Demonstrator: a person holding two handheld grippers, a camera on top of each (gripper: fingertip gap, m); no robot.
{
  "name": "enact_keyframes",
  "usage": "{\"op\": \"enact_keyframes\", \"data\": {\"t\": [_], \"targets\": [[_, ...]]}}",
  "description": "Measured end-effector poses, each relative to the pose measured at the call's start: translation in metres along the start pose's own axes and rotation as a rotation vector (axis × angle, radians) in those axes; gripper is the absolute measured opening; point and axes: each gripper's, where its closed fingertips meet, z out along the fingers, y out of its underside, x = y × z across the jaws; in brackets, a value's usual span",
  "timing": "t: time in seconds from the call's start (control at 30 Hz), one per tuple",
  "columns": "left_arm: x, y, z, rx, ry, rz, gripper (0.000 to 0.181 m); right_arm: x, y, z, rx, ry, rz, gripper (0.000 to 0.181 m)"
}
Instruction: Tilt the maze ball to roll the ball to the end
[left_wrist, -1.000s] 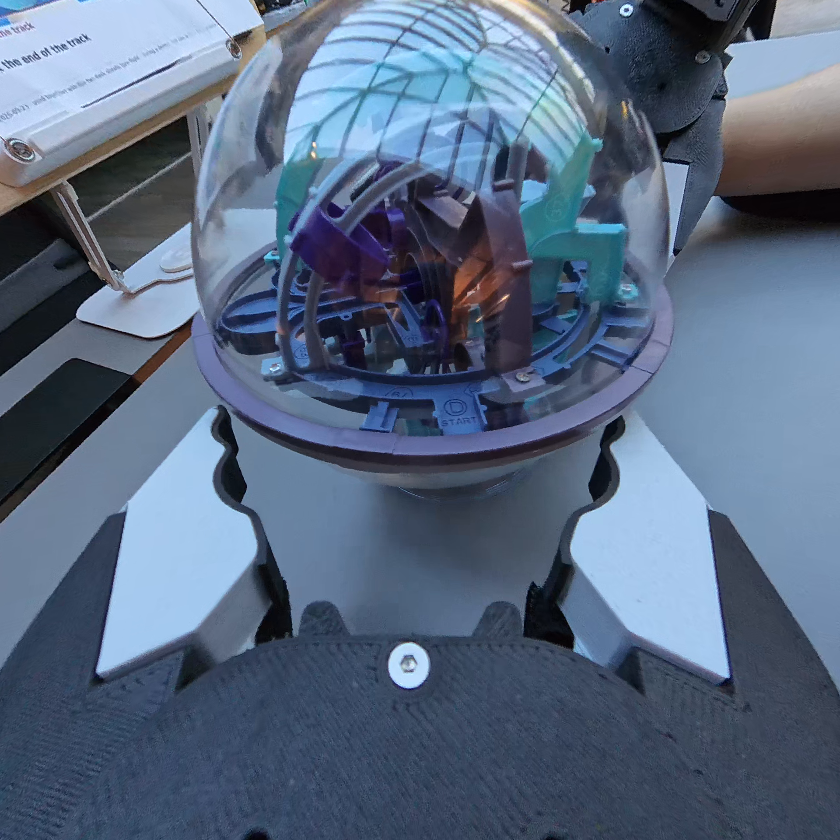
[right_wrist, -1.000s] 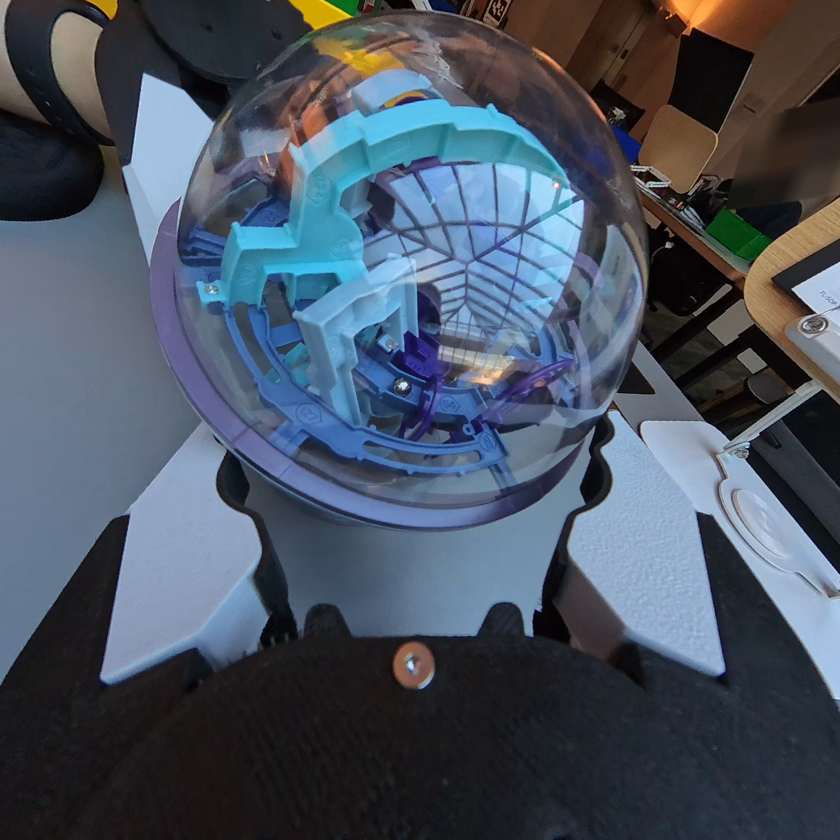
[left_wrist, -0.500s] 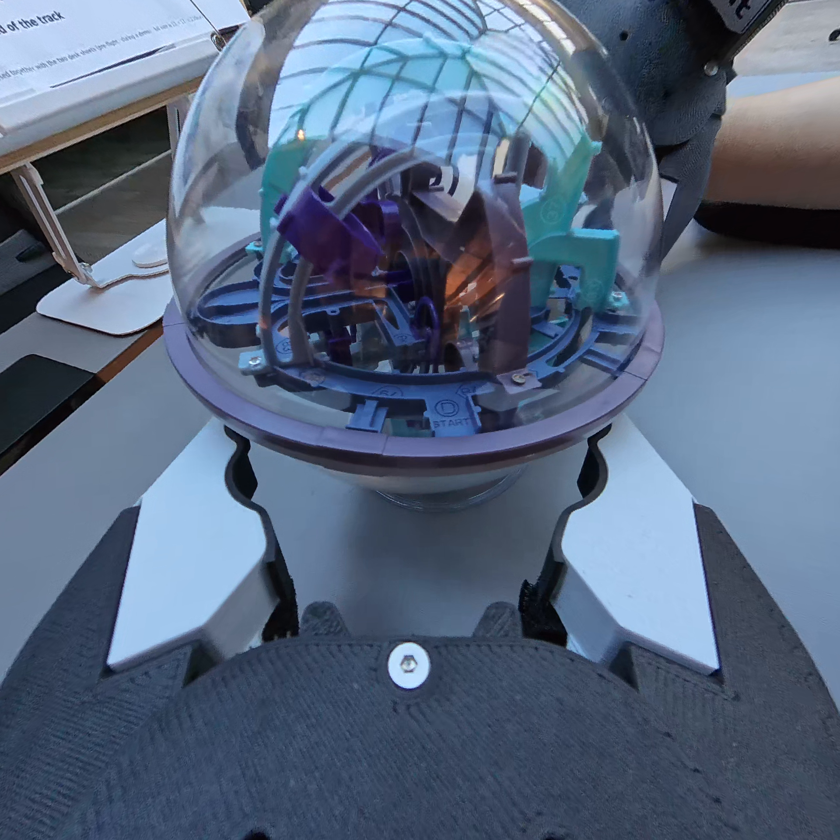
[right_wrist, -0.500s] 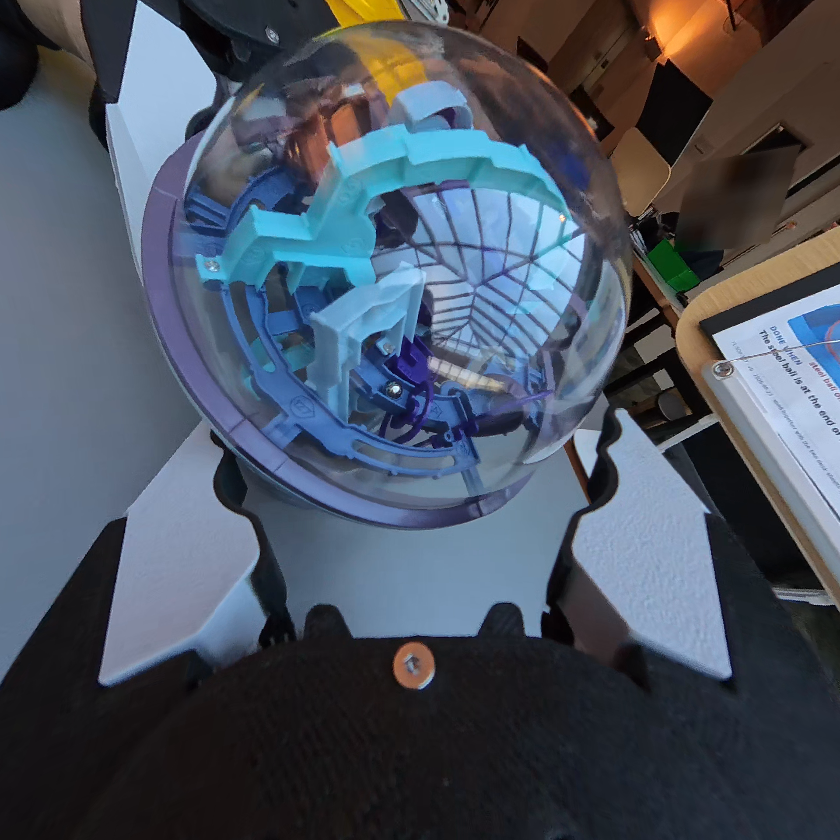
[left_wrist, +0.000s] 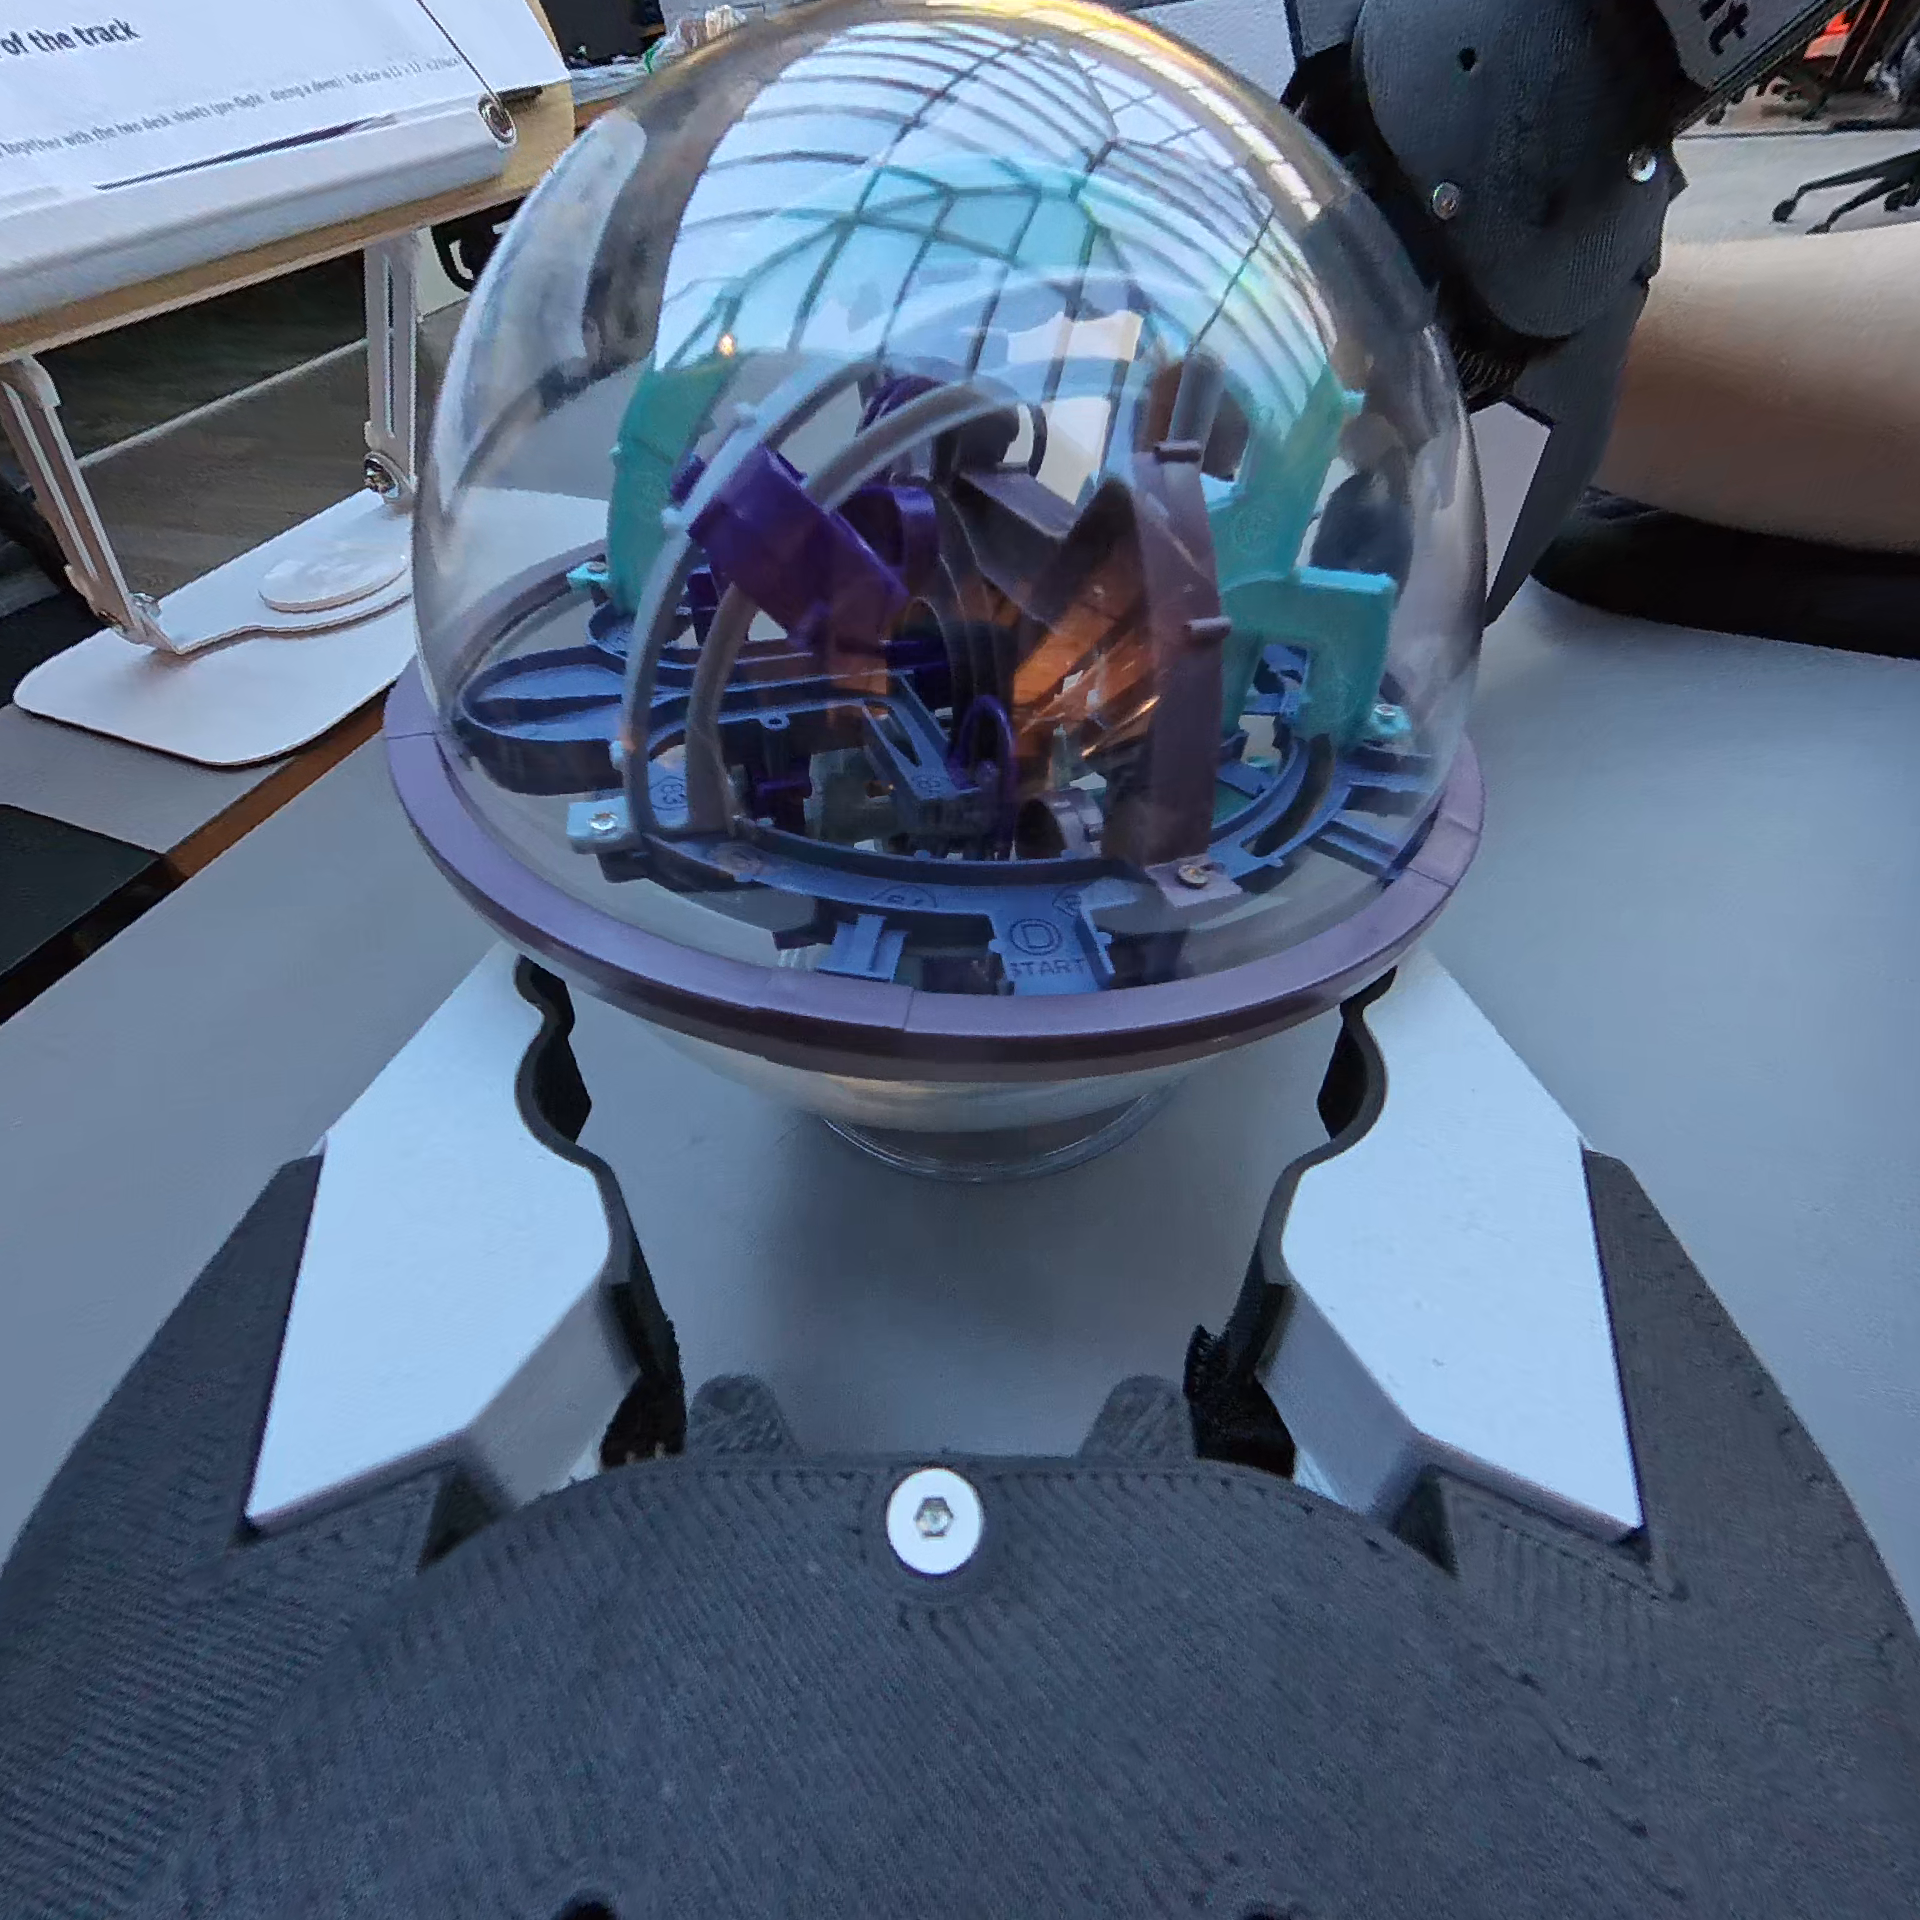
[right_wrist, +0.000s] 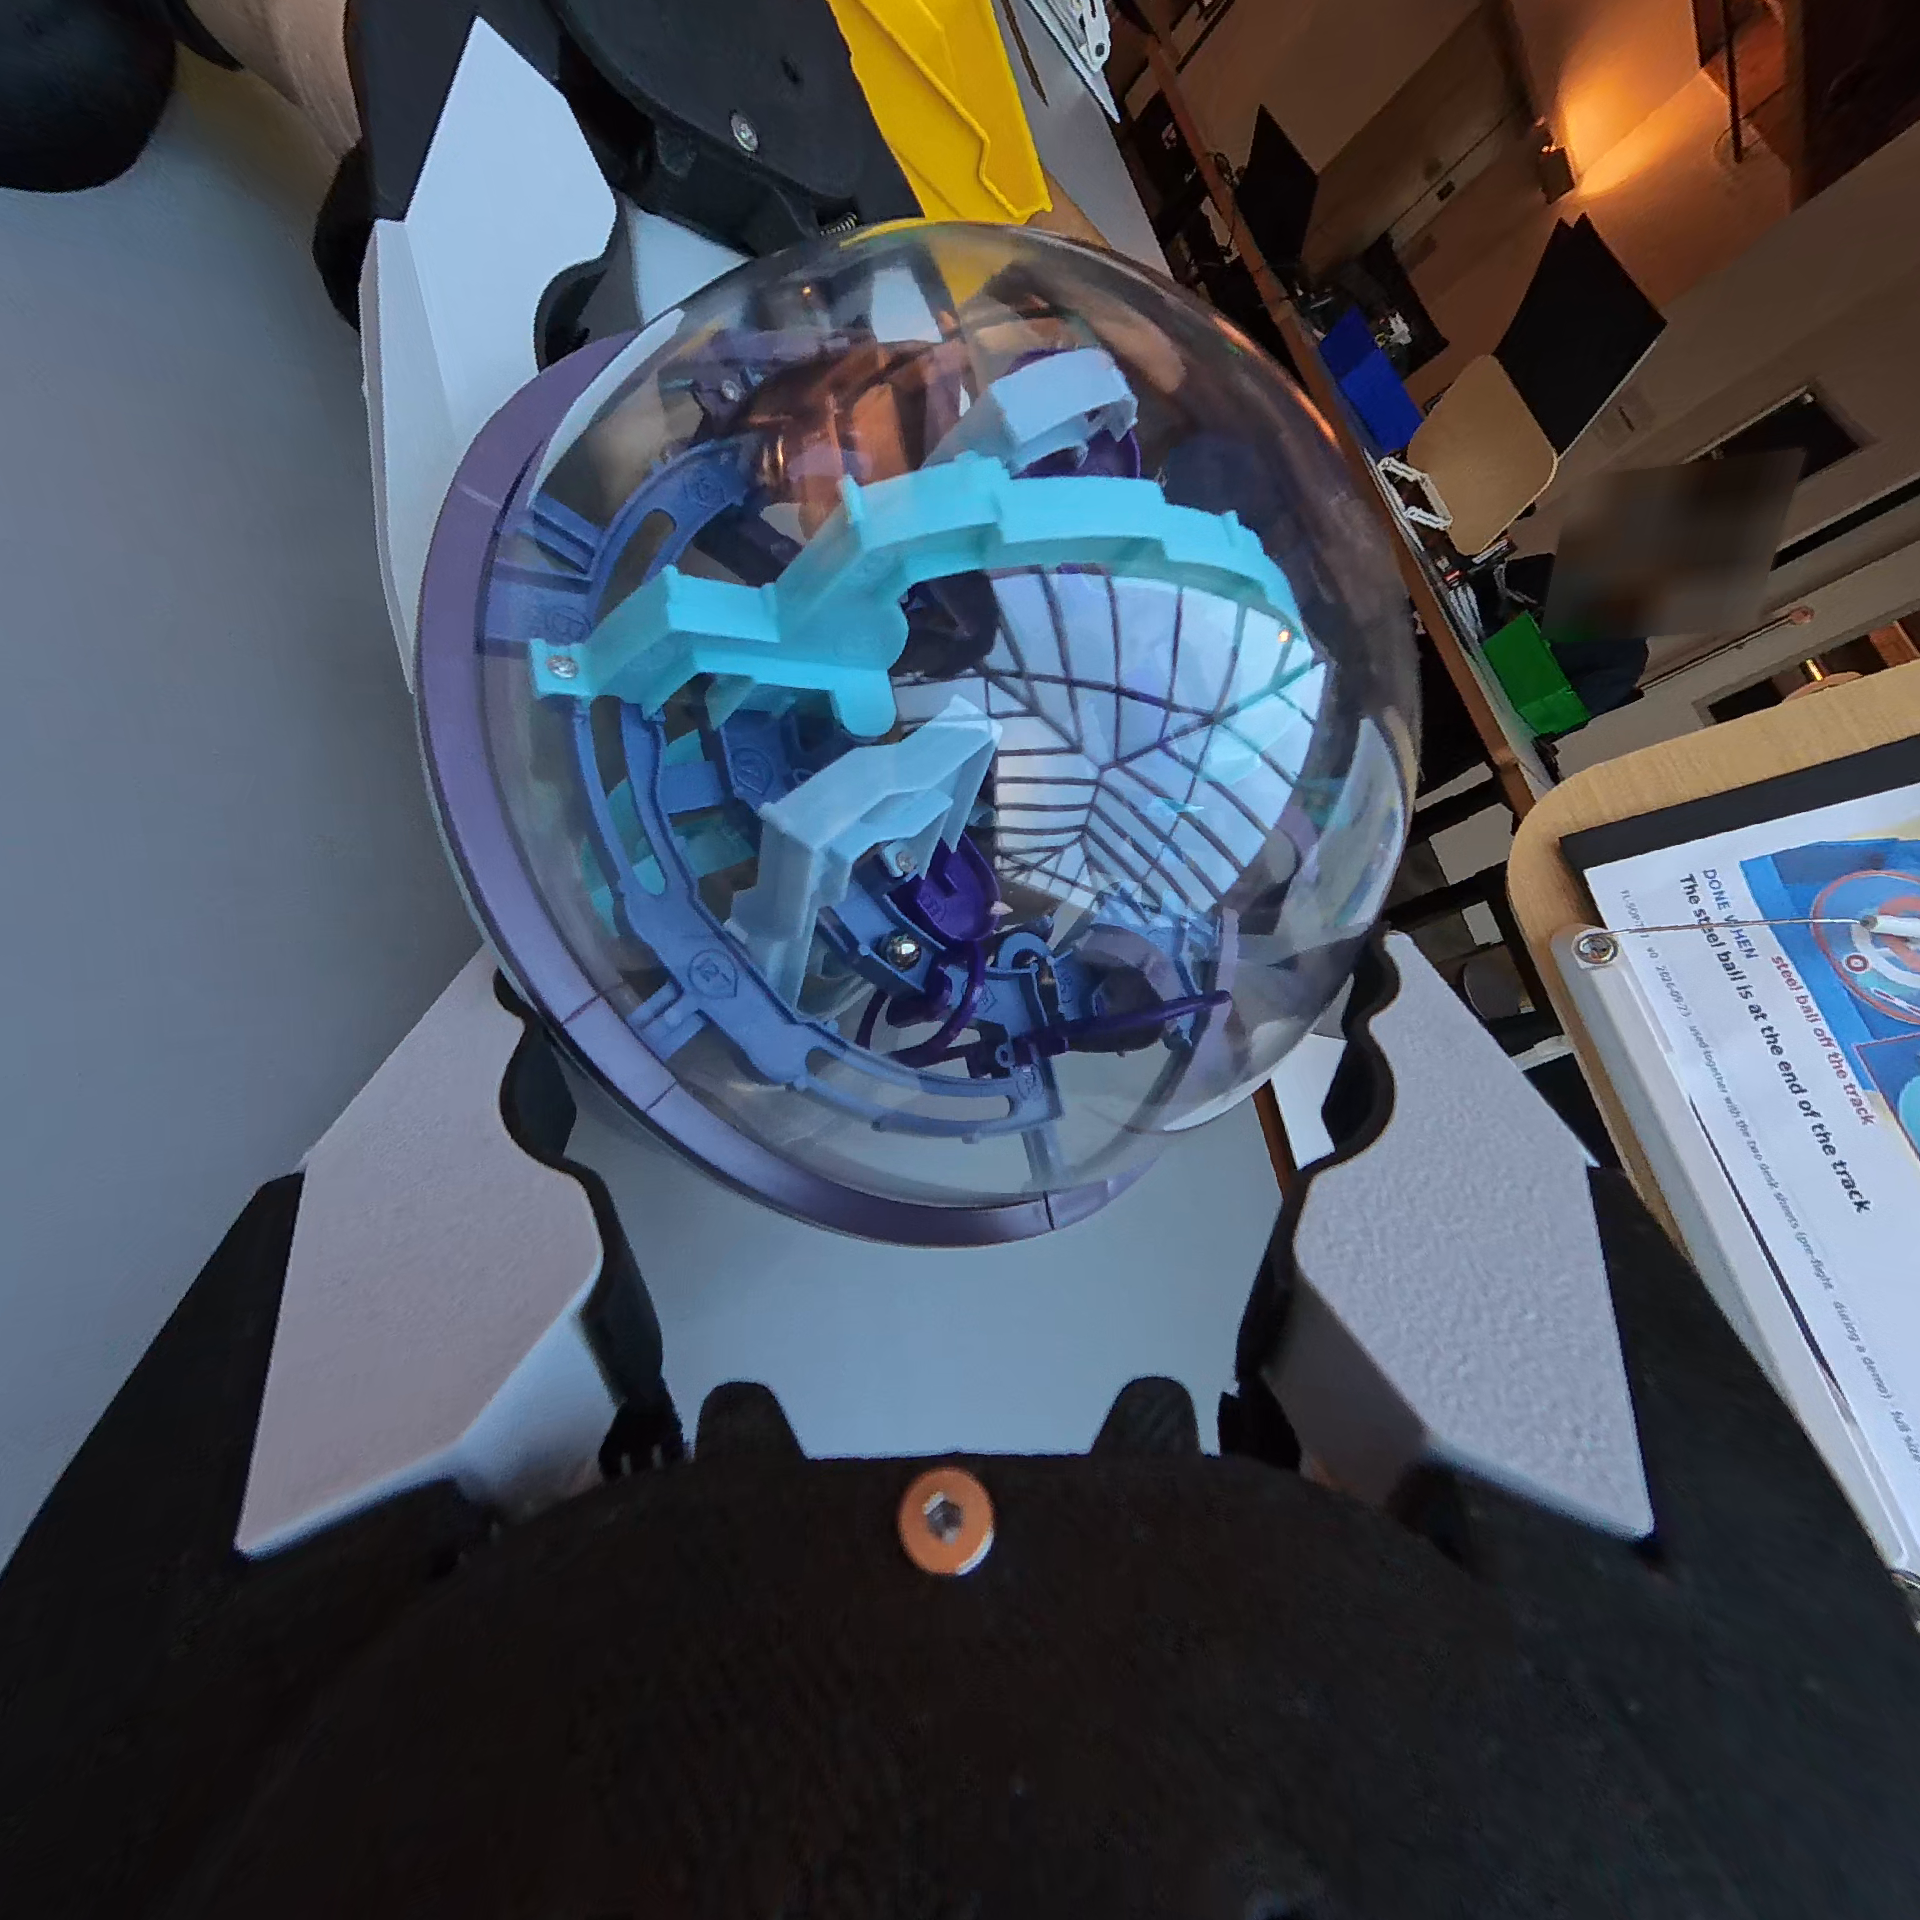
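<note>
The maze ball (left_wrist: 935, 520) is a clear sphere with a purple equator ring and teal, blue and purple tracks inside. It stands on a clear base on the grey table (left_wrist: 1683, 894). My left gripper (left_wrist: 945, 992) is open wide, with its fingertips (left_wrist: 540, 997) just under the ring on both sides. My right gripper (right_wrist: 945, 977) is open wide on the opposite side and rolled, so the maze ball (right_wrist: 914, 727) looks tilted there. A small steel ball (right_wrist: 902, 948) sits on the blue track low inside. Each gripper shows behind the sphere in the other's view: the right gripper (left_wrist: 1507, 208) and the left gripper (right_wrist: 675, 125).
A white document stand (left_wrist: 208, 125) with a printed sheet stands at the left on a flat white foot (left_wrist: 208, 675). A person's forearm (left_wrist: 1787, 395) rests at the right. A yellow bin (right_wrist: 935, 104) is behind. Chairs and desks fill the room beyond the table edge.
The right wrist view has rolled further, so the sphere's ring now stands steeper there and the printed sheet has come into view. In the left view the ball stays level and shifts slightly.
</note>
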Motion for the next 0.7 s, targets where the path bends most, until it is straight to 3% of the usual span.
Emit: {"op": "enact_keyframes", "data": {"t": [0.7], "targets": [[0.0006, -0.0044, -0.0013, 0.027, 0.009, -0.02, 0.146, -0.0025, 0.0011, 0.0012, 0.036, 0.013, 0.087, 0.149]]}}
